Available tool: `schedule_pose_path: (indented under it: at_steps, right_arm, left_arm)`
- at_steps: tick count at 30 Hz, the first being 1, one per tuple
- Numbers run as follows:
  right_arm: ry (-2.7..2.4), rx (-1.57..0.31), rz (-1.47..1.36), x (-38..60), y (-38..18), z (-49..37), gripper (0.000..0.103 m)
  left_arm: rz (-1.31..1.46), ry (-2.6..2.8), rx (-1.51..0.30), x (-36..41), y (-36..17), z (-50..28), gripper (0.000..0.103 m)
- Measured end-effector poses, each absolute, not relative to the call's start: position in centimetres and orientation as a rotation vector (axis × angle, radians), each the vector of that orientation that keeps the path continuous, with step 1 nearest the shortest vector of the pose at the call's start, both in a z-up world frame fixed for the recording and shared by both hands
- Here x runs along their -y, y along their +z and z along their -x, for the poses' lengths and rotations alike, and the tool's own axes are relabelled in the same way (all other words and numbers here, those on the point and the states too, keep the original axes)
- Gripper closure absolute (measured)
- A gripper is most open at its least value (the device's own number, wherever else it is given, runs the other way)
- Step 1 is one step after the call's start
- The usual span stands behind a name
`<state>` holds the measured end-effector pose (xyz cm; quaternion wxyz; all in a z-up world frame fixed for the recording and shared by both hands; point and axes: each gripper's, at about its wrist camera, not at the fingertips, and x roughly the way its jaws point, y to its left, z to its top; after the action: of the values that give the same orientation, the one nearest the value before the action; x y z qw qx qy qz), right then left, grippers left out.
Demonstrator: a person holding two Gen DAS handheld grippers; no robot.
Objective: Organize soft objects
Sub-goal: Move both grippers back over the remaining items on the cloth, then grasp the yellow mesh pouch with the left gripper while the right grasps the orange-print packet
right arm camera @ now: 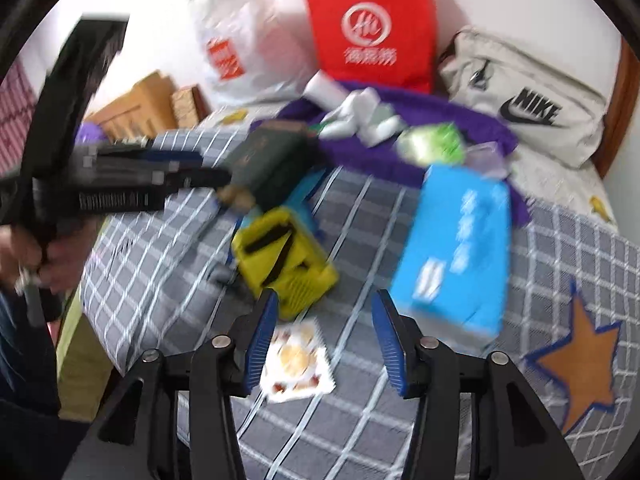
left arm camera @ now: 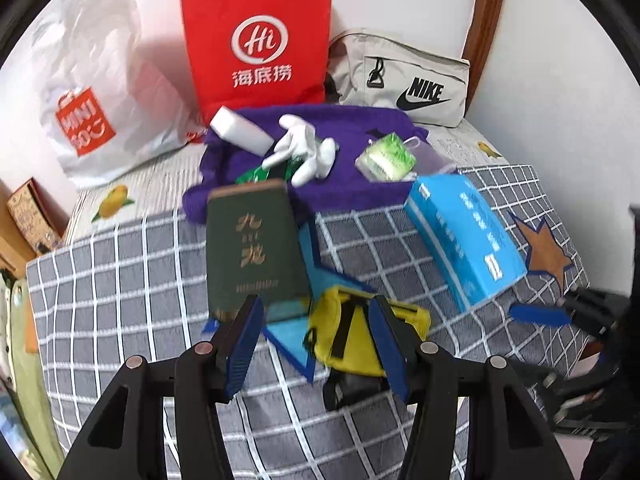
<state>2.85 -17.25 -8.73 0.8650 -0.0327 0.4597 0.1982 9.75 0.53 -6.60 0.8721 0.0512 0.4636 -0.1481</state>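
Observation:
A yellow pouch [left arm camera: 348, 332] with black straps lies on the grey checked bedcover [left arm camera: 120, 280]. My left gripper [left arm camera: 316, 344] is open just above it, its right finger over the pouch. A dark green box [left arm camera: 252, 248] stands beyond the left finger. A blue tissue pack [left arm camera: 464, 236] lies to the right. A purple towel [left arm camera: 320, 152] behind holds a white plush toy [left arm camera: 304, 148] and a green packet [left arm camera: 386, 158]. My right gripper [right arm camera: 324, 340] is open and empty over a small snack packet [right arm camera: 296, 360], between the yellow pouch [right arm camera: 284, 256] and the tissue pack [right arm camera: 452, 252].
A red paper bag [left arm camera: 256, 44], a white Miniso plastic bag [left arm camera: 92, 80] and a beige Nike bag [left arm camera: 404, 80] lean on the wall behind. A wooden bedside unit [right arm camera: 136, 108] stands at the left. The left gripper's body [right arm camera: 120, 180] crosses the right view.

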Motion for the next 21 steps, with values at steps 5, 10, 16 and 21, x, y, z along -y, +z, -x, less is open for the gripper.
schedule_pose_path:
  at_steps: [5,10,16,21]
  right_arm:
    - [0.483,-0.991,0.079,15.8,-13.3,-1.4,0.049]
    - [0.490,-1.015,0.083,15.1,-15.9,-1.6,0.046]
    - [0.508,-0.979,0.184,13.3,-16.9,-0.4,0.031]
    - [0.483,-0.939,0.275,12.1,-17.4,0.3,0.023]
  left_arm:
    - [-0.084,-0.291,-0.997,-1.3,-8.2,-8.4,0.050]
    - [-0.086,-0.280,-1.020,-1.6,-9.6,-7.8,0.050]
    - [-0.085,-0.312,-1.024,-1.3,-10.5,-7.8,0.050]
    - [-0.127,-0.307,-1.016,0.2,-11.5,-8.6,0.050]
